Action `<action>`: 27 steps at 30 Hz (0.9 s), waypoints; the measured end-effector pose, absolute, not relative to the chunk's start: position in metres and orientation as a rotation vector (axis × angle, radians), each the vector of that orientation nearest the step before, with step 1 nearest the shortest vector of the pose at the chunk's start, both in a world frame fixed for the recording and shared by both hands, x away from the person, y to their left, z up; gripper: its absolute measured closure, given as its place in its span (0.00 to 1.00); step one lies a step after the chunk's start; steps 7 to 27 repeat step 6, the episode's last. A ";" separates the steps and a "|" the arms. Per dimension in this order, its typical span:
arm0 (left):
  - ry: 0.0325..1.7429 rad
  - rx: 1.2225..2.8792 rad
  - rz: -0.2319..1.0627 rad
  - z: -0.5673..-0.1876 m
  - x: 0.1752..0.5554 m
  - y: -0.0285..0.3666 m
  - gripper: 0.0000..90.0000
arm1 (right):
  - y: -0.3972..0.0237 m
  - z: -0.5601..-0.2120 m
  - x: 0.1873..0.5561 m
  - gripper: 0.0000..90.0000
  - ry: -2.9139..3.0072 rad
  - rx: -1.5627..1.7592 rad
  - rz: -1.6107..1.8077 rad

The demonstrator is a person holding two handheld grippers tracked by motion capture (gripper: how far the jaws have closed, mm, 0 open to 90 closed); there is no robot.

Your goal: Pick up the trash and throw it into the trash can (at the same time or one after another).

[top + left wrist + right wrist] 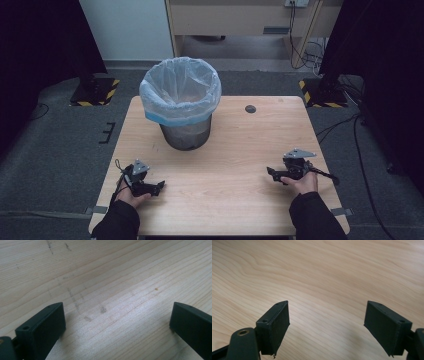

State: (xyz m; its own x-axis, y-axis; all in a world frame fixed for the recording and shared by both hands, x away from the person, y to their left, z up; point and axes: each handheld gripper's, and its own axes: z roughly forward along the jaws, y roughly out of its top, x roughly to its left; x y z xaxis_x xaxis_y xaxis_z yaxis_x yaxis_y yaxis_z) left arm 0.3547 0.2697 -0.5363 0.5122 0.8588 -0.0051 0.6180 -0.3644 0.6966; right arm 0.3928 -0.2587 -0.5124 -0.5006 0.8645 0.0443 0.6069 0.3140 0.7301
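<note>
A grey waste bin (184, 131) lined with a clear plastic bag (180, 90) stands on the wooden table (235, 150), at its far middle-left. My left gripper (159, 187) rests low at the table's near left, held by a hand, its tips pointing right. In the left gripper view my left gripper (117, 317) stands open over bare wood. My right gripper (270, 172) sits at the near right, tips pointing left. In the right gripper view my right gripper (327, 315) is open with nothing between its jaws.
A dark round cable hole (250, 109) is set in the table's far right part. Grey carpet surrounds the table. Black stands with yellow-striped bases (95, 92) flank it, and cables (345, 130) trail on the floor at the right. A wooden cabinet (240, 20) stands behind.
</note>
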 end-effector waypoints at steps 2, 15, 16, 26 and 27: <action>1.200 2.106 0.480 -0.536 0.355 0.270 0.00 | -0.265 -0.515 0.392 0.23 2.212 1.341 1.003; 1.197 2.110 0.479 -0.536 0.355 0.270 0.00 | -0.277 -0.518 0.391 0.23 2.174 1.389 1.007; 1.197 2.110 0.479 -0.536 0.355 0.270 0.00 | -0.277 -0.518 0.391 0.23 2.174 1.389 1.007; 1.197 2.110 0.479 -0.536 0.355 0.270 0.00 | -0.277 -0.518 0.391 0.23 2.174 1.389 1.007; 1.197 2.110 0.479 -0.536 0.355 0.270 0.00 | -0.277 -0.518 0.391 0.23 2.174 1.389 1.007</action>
